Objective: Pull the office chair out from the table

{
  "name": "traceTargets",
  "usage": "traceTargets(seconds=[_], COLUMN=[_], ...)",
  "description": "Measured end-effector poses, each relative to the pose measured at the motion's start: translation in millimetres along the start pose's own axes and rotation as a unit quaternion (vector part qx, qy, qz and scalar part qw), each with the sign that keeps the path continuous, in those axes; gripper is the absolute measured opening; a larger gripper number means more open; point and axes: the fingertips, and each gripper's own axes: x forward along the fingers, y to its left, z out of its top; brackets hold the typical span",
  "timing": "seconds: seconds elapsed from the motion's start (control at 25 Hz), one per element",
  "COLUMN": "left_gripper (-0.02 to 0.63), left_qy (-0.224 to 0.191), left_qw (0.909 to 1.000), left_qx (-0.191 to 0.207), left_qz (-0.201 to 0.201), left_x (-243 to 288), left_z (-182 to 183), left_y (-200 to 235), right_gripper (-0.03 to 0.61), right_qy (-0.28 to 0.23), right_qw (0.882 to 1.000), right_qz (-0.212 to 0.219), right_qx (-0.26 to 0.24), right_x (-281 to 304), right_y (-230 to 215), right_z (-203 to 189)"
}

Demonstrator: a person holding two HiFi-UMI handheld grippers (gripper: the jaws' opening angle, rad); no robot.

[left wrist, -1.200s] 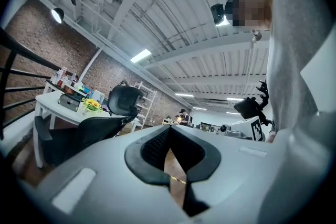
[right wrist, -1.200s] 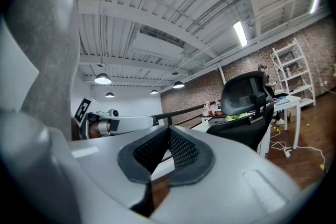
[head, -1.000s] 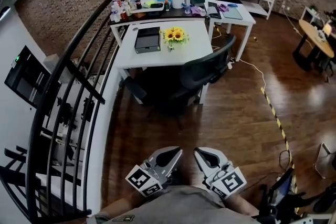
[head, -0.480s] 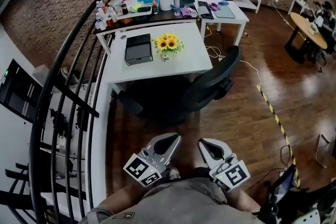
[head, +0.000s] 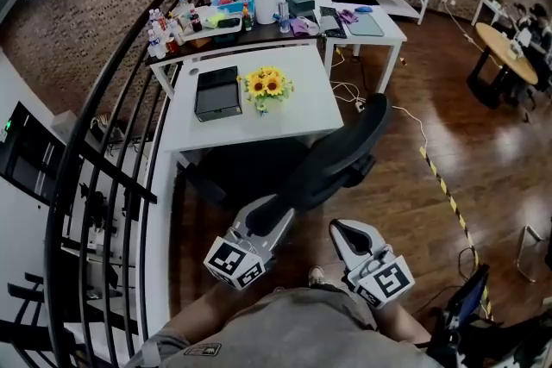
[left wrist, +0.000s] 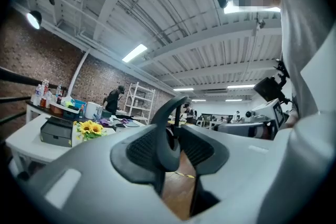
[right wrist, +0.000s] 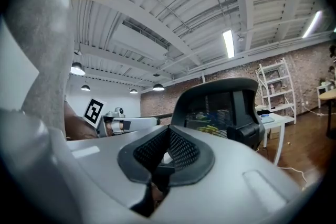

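Head view: chair (head: 338, 152) back edge is seen dead ahead between the opening jaws of left gripper (head: 276, 218), ungripped; right gripper (head: 347, 233), closed and empty, is farther.

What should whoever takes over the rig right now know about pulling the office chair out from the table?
Left hand-held gripper: jaws opening, with the near edge of the office chair back between them; not clamped yet.
Right hand-held gripper: shut and empty, facing the chair back without touching it.
Chair: seat tucked under the white table, back turned toward the person.
Done: approach only; the chair has not been pulled out.
Left: close the left gripper on the back's edge, then draw the chair away from the table.
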Motion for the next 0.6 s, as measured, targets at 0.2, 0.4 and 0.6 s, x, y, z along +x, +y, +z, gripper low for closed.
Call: traceTargets(seconds=[0.2, 0.4, 0.6], left_gripper=[0.261, 0.287, 0.132], left_qy=[0.032, 0.083, 0.102], left_qw=[0.999, 0.9932, 0.988], left_qx=[0.029, 0.028, 0.027], left_qz=[0.008, -0.076, -0.113], left_x=[34, 80, 108], left_z=[-14, -32, -41], left_y=[31, 20, 9], right_gripper=[0.002, 0.002, 0.002], right_qy=[-0.001, 0.002, 0.003], right_qw=[1.0, 0.999, 0.999], right_qz=[-0.021, -0.036, -0.054], right_qx=[0.003, 0.003, 0.002], right_x=[-3, -9, -19], right_y=[-31, -48, -65], right_z=[-2, -4, -3])
